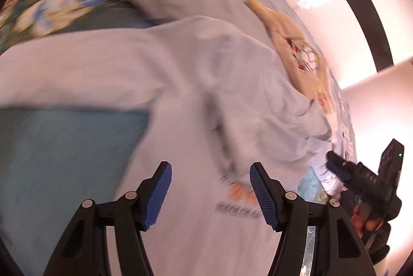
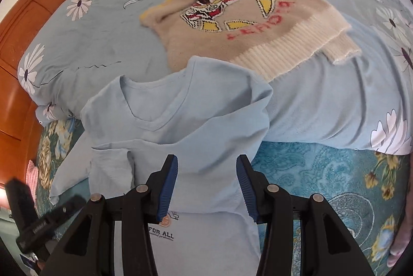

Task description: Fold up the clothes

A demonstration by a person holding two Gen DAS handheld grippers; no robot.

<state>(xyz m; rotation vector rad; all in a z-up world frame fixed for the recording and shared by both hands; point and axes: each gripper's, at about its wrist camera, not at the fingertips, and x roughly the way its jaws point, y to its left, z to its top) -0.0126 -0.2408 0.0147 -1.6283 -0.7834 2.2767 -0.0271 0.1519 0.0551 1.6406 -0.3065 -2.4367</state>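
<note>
The pale blue T-shirt (image 2: 180, 121) lies on the bed, partly on the teal flowered bedspread (image 2: 322, 185) and partly climbing the edge of the light blue duvet (image 2: 103, 25). Its collar end is doubled toward the printed chest, so the fold has some layers already, and the fold edge runs across just in front of the right gripper (image 2: 207, 185). The shirt's long axis goes from the grippers away toward the duvet. The right gripper stands with its jaws apart, empty, over this folded edge and the print. The left gripper (image 1: 209, 194) is also spread wide and holds nothing, over the shirt body beside the print. Both are close above the cloth; which is nearer I cannot tell.

The right view is sharp and shows the neckline, the tucked sleeve at the left side, and the beige knitted sweater (image 2: 240, 25) folded on the duvet behind. The left view is blurred, but it shows the right gripper at the shirt's right edge.
</note>
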